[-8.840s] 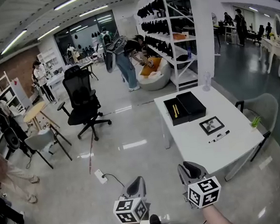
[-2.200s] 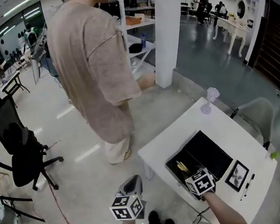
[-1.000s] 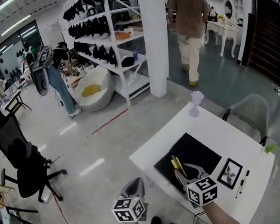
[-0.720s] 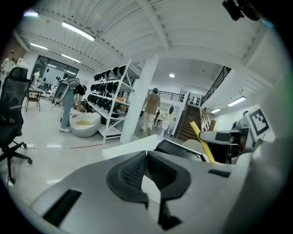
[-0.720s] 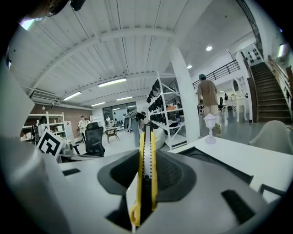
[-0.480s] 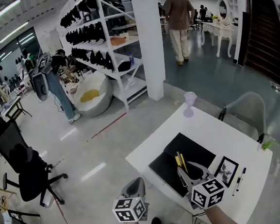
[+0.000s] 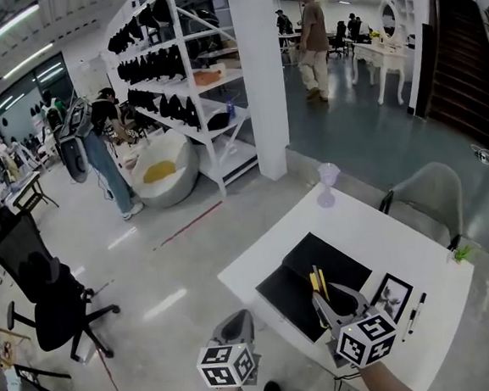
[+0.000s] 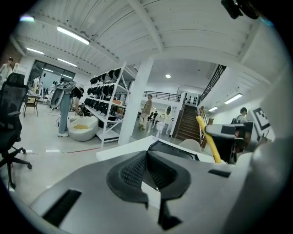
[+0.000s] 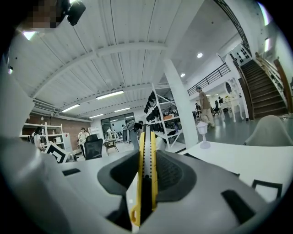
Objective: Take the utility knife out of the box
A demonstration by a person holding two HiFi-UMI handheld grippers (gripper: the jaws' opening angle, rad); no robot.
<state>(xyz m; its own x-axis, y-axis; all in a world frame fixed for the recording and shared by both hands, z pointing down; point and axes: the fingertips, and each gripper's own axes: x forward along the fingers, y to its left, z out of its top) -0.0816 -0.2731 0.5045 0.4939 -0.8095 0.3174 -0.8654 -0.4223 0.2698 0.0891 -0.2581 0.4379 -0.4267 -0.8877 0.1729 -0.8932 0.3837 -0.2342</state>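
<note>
The yellow utility knife (image 7: 318,282) is clamped between the fingers of my right gripper (image 7: 331,298), lifted a little above the open black box (image 7: 283,296) on the white table (image 7: 358,231). In the right gripper view the knife (image 9: 147,169) stands on edge between the two dark pads of that gripper (image 9: 147,157). My left gripper (image 7: 235,326) hangs over the floor just off the table's near left edge. Its jaws (image 8: 146,157) meet at the tips with nothing between them. The left gripper view also catches the knife (image 8: 208,139) at its right.
A framed picture (image 7: 392,295) and two pens (image 7: 412,314) lie right of the box. A stemmed glass (image 7: 326,183) stands at the table's far corner, with a grey chair (image 7: 427,191) behind. A black office chair (image 7: 45,293), white shelves (image 7: 184,93) and a pillar (image 7: 259,70) stand around.
My right gripper has risen from the box with the knife in it. The left gripper has shifted only slightly. The person in the background has walked farther off.
</note>
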